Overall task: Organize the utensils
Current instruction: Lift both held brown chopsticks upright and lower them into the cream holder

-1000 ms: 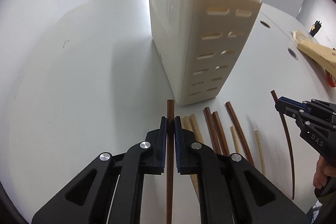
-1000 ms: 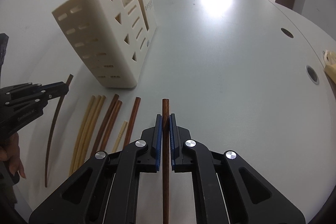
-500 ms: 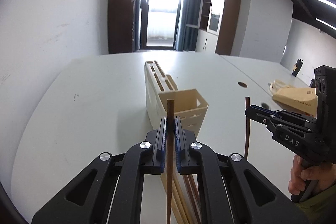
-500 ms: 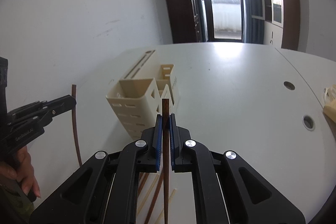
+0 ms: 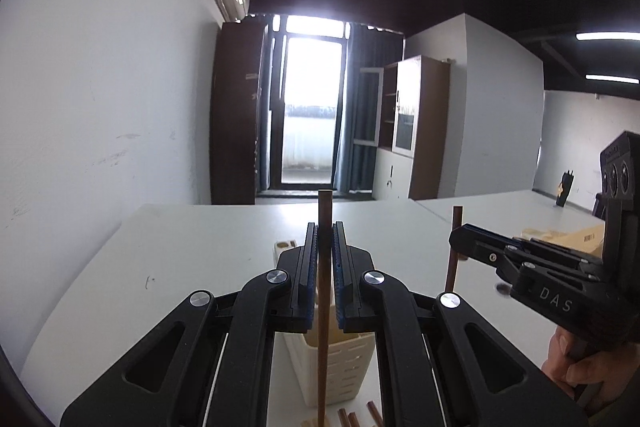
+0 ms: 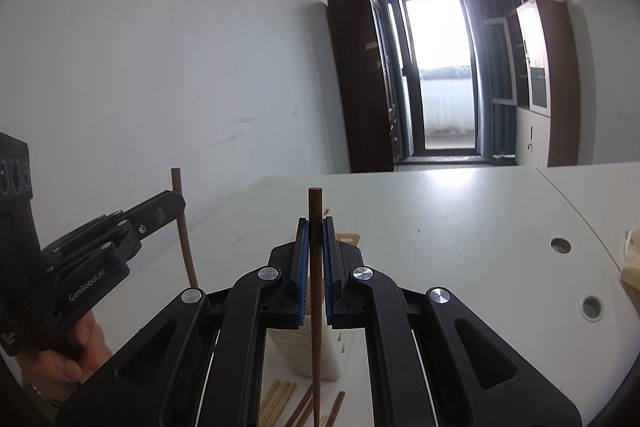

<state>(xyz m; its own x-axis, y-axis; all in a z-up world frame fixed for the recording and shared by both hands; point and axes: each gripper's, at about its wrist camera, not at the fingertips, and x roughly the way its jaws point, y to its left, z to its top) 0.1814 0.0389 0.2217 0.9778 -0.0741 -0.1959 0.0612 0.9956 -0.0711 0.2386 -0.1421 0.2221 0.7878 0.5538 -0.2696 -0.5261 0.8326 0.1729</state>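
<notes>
White desk [image 5: 180, 267] fills the lower field in both wrist views, against a white wall [image 5: 100, 87].

Cream slotted utensil holder [image 5: 340, 367] stands upright on the desk, directly below and beyond both tongs; largely hidden behind their arms. In the right wrist view only its lower wall shows [image 6: 332, 355].

Left tongs [image 5: 325, 247]: pads pressed onto a dark brown chopstick [image 5: 323, 347]. The stick stands near vertical, its top end poking out above the fingertips and its shaft running down in front of the holder to the picture's lower edge.

Right tongs [image 6: 315, 239]: likewise pinching a second dark chopstick [image 6: 316, 347], upright, top end above the pads, shaft passing in front of the holder.

Each view also catches the other tongs off to the side, level with its own, stick clamped close to its top end. A hand [image 5: 592, 367] grips the right handle.

Loose chopsticks on the desk at the foot of the holder: pale ones [image 6: 278, 397] and dark ones [image 6: 304, 403], lying flat, well below both tongs.
</notes>
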